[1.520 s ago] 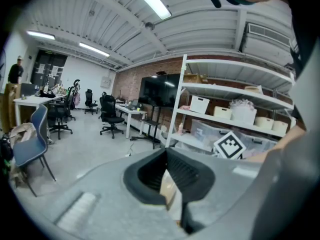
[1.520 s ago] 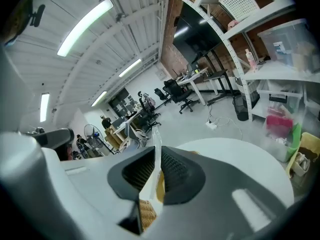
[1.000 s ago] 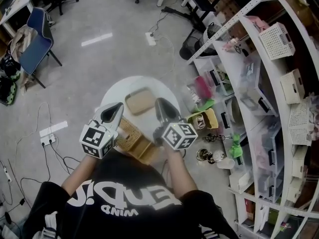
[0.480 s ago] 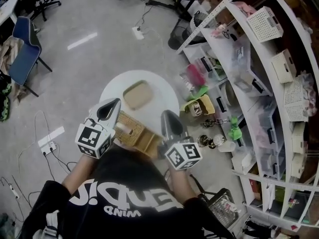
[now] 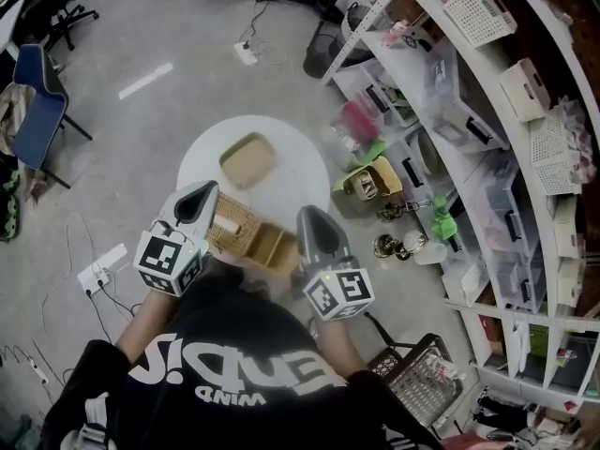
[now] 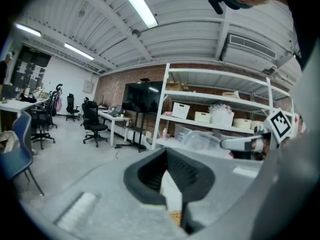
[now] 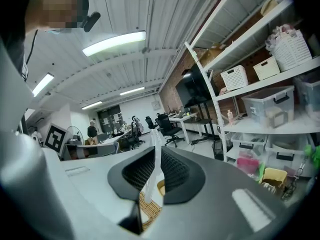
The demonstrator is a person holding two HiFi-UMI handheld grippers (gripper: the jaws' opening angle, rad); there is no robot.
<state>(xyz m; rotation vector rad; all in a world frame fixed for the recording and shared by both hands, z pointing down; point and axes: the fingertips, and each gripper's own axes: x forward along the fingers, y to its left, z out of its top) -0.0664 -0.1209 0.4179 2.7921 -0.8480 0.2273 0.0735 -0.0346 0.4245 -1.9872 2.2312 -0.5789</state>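
Basket (image 5: 251, 242) above the round surface (image 5: 291, 172), left gripper (image 5: 200, 198) and right gripper (image 5: 310, 221) both clamped on its rims; I'd hold it level.

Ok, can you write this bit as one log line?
left tongs: shut on basket | right tongs: shut on basket | lid: on table, apart from basket

Jaws on a basket
The right gripper (image 7: 157, 170) pinches the thin rim of the woven basket (image 7: 149, 207), low in the middle.
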